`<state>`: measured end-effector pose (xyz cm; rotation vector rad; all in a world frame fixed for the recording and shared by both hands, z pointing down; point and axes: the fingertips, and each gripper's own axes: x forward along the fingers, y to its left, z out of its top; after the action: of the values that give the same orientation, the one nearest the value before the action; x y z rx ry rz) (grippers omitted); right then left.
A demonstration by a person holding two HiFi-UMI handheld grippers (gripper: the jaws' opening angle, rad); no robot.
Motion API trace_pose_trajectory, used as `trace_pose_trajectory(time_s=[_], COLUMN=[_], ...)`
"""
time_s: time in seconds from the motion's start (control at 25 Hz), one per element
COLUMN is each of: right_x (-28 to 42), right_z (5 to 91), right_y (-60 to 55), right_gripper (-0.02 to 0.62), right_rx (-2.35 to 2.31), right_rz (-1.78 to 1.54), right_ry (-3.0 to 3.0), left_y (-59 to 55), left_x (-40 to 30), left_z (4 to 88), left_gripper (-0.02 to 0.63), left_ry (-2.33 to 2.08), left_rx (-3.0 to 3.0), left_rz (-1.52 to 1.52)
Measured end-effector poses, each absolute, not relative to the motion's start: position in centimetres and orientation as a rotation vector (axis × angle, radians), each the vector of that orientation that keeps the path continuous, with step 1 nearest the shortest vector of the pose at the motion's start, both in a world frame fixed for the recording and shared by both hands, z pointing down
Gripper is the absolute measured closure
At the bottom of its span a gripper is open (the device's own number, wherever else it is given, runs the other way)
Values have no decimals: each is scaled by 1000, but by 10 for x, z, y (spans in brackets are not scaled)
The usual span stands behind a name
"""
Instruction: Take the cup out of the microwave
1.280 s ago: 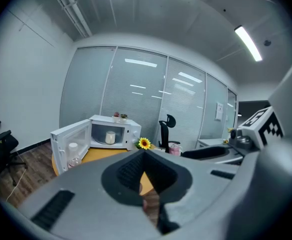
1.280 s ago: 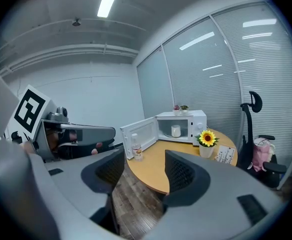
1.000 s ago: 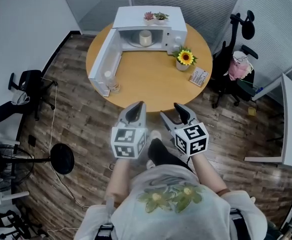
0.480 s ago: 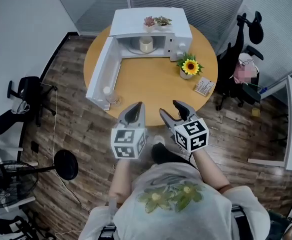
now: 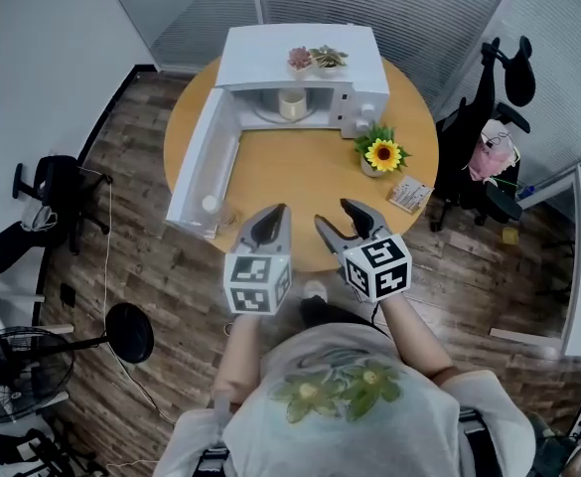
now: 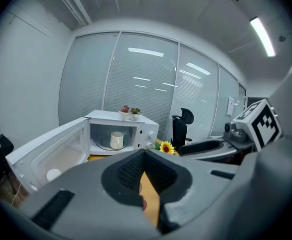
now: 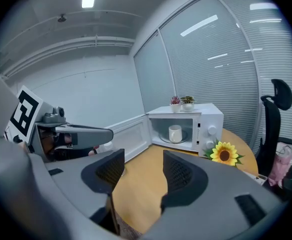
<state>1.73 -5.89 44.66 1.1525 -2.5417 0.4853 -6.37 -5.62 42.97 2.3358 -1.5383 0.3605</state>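
A round wooden table (image 5: 290, 182) stands on a plank floor (image 5: 141, 227) by glass walls, with an office chair (image 5: 489, 117) to its right. On it sits the microwave (image 5: 300, 53), its door (image 5: 196, 172) swung open and the cup (image 5: 291, 104) inside. A sunflower (image 5: 382, 153) stands just beside it. I hold both grippers at the table's near edge, well apart from the cup. My left gripper (image 5: 267, 222) is pressed closed on nothing, and my right gripper (image 5: 340, 219) is spread and empty.

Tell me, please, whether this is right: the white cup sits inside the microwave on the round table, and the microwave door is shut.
Not quite: the door is open, as the head view shows. The white cup does sit inside the microwave on the round table.
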Motion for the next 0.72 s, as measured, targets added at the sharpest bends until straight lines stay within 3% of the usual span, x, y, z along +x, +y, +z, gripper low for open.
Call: trace_pose_trajectory(time_s=[0.72], right_x=[20], right_z=[466], right_y=[-112], right_gripper=[348], right_rx=[1110], right_rz=[497], right_ry=[-2520], left_y=[-103], left_x=[-64], left_z=[454], left_gripper=[603], left_ry=[-1559], left_rx=[2281], left_rz=[388])
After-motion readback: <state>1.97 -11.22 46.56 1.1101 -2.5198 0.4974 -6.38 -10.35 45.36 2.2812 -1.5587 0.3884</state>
